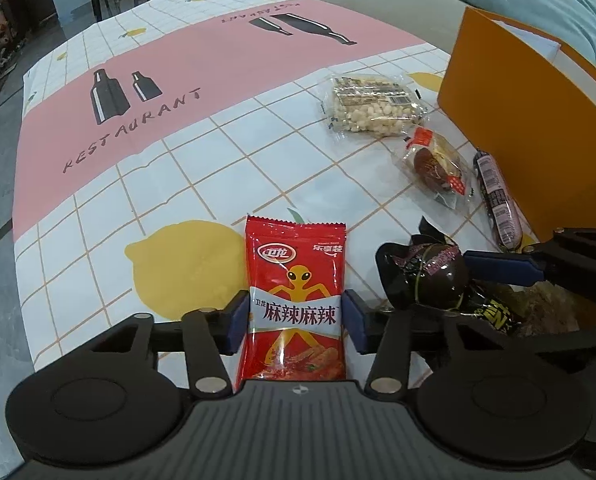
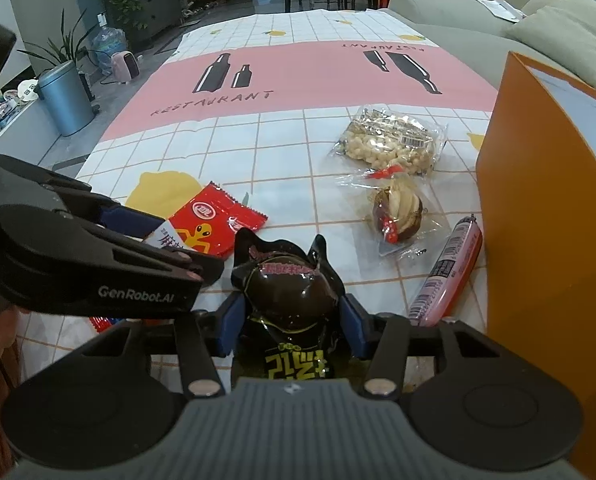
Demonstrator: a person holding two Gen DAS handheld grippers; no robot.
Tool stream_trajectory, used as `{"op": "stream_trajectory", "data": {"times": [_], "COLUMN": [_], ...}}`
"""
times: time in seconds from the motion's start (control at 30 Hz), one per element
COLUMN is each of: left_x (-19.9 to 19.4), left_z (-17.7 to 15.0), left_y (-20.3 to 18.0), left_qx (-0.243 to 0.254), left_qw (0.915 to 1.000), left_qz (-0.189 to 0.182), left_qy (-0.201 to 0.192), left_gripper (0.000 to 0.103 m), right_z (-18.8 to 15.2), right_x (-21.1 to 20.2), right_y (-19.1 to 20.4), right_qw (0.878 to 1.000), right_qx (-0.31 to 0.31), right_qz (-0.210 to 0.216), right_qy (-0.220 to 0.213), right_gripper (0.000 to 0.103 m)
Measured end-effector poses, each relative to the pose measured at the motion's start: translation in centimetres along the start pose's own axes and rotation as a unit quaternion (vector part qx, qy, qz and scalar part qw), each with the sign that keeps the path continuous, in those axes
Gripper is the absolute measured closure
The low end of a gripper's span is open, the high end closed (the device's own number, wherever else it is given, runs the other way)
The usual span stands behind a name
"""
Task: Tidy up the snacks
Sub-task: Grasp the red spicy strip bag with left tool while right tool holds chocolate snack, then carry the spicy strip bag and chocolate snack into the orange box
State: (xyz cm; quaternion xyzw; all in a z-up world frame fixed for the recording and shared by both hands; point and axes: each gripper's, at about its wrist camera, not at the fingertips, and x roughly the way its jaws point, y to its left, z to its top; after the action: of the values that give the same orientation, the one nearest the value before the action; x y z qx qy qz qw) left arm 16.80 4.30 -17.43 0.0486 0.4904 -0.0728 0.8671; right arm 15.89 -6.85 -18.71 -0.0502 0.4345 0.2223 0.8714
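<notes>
On my tablecloth [image 1: 218, 128]: puffed-rice pack [image 1: 371, 106], clear-wrapped pastry [image 1: 433, 162], pink sausage [image 1: 497, 200] beside the orange box [image 1: 517, 128]. My left gripper [image 1: 296, 320] pinches the red spicy-strip packet [image 1: 294, 280] between its blue pads. My right gripper [image 2: 290, 324] clamps the black-wrapped braised egg [image 2: 290, 292].

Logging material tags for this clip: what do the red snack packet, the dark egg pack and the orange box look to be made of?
Red snack packet: glossy printed plastic film, judging by its crimped top edge and highlights. Dark egg pack: clear, shiny film pulled tight over the egg, with glare spots. Orange box: matte, flat, stiff panels, probably cardboard, though that is uncertain.
</notes>
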Motion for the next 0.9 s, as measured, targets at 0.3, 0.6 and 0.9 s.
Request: {"op": "stream_trajectory", "data": {"times": [0.3,0.6,0.9], "left_x": [-1.4,-4.8,-10.0], "left_z": [-1.0,-2.4,-3.6], "left_y": [0.4,0.4,-0.7], "left_qx": [-0.051,-0.089,-0.109], "left_qw": [0.9985,0.9953,0.9901], "left_qz": [-0.015,-0.031,-0.051], "left_qy": [0.007,-0.019,-0.071], "left_gripper": [0.056,0.063,0.064], "right_z": [-0.7,-1.2,-2.0], "right_x": [-1.5,-4.7,-9.1], "right_y": [0.2,0.2,0.0], "right_qw": [1.0,0.999,0.997], "right_qx": [0.009,0.023,0.038], "right_qz": [0.004,0.006,0.011], "right_qy": [-0.002,-0.025,-0.067], "right_gripper": [0.06,0.063,0.063]}}
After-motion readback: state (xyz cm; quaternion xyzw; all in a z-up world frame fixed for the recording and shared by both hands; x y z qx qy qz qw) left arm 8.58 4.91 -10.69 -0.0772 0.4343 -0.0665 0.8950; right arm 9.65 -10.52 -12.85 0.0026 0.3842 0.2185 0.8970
